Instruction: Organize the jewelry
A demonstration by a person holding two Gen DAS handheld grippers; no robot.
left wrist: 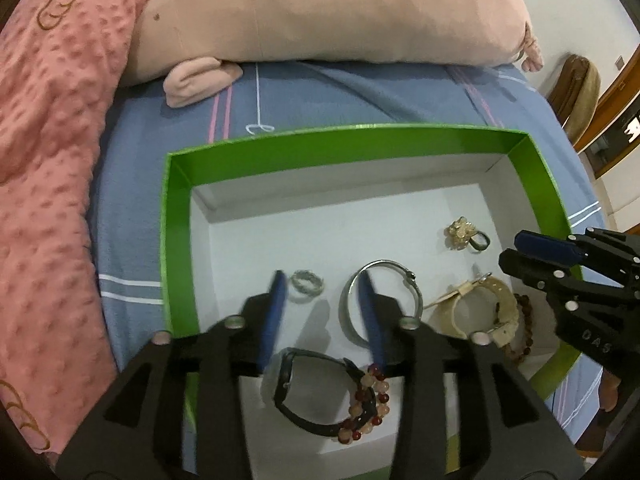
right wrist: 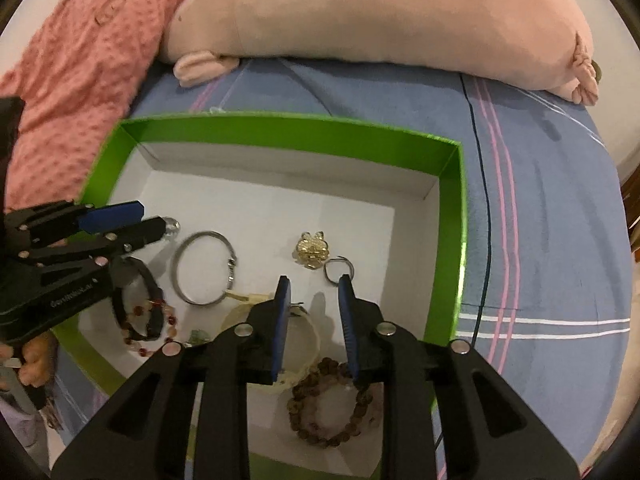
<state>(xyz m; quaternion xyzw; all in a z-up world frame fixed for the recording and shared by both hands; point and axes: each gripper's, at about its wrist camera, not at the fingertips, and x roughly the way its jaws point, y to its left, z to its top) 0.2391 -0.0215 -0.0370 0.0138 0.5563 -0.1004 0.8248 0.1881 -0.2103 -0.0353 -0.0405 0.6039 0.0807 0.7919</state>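
Box: green box [left wrist: 178, 240] with a white floor on the blue bedsheet [left wrist: 132, 208], holding all the jewelry.
Left gripper [left wrist: 322, 284]: jaws apart, gripping nothing, over the small silver ring [left wrist: 306, 286] and silver bangle [left wrist: 380, 304].
Right gripper [right wrist: 314, 286]: jaws apart, empty, above the cream watch [right wrist: 308, 344], near the gold flower ring [right wrist: 312, 254].
Near edge: black watch [left wrist: 304, 392] with a red bead bracelet [left wrist: 366, 404] across it; brown bead bracelet [right wrist: 332, 404].

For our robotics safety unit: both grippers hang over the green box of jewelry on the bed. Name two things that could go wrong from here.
1. The red bead bracelet lies over the black watch; the left gripper might lift both together.
2. The right gripper hangs close above the cream watch and brown bead bracelet, so it could snag the wrong piece.
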